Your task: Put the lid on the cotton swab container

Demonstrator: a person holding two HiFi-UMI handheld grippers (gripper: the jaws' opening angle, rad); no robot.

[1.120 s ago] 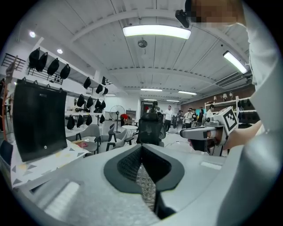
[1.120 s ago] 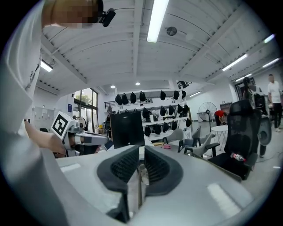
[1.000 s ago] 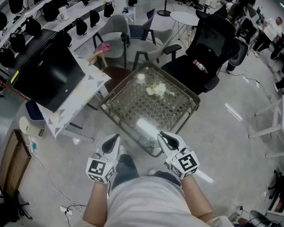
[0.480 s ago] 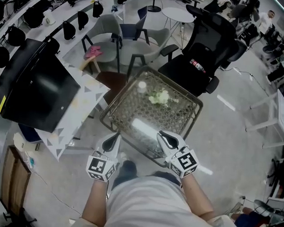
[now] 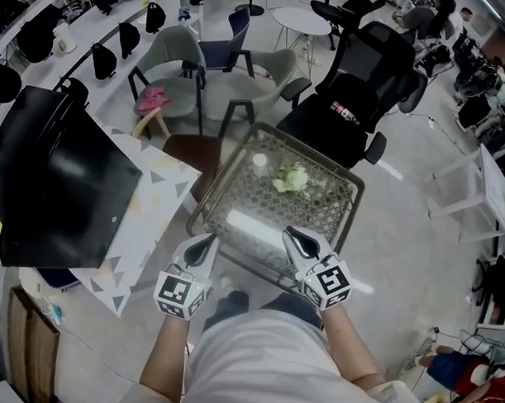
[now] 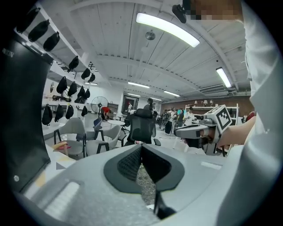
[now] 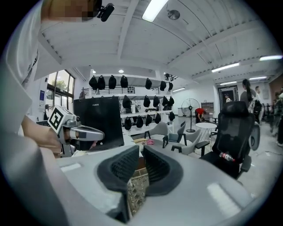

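Note:
On the patterned glass table (image 5: 327, 209) a small white container (image 5: 260, 161) stands at the far side. A pale green-and-white heap (image 5: 292, 179) lies just to its right, and I cannot make out a lid. My left gripper (image 5: 208, 240) hovers at the table's near left corner, its pads (image 6: 132, 161) touching at the tip, with nothing held. My right gripper (image 5: 291, 233) hangs over the near edge with a narrow gap between its pads (image 7: 157, 167), which hold nothing. Each gripper shows in the other's view: the right gripper (image 6: 199, 131) and the left gripper (image 7: 82, 132).
A white desk (image 5: 153, 193) with a large black panel (image 5: 59, 181) stands left of the table. A black office chair (image 5: 356, 84) is behind it, grey chairs (image 5: 187, 54) and a round white table (image 5: 304, 21) farther back. A pink thing (image 5: 153, 98) lies on a stool.
The view has drawn closer to the glass table. Both grippers, earlier short of its near edge, now reach it. Their jaws look unchanged.

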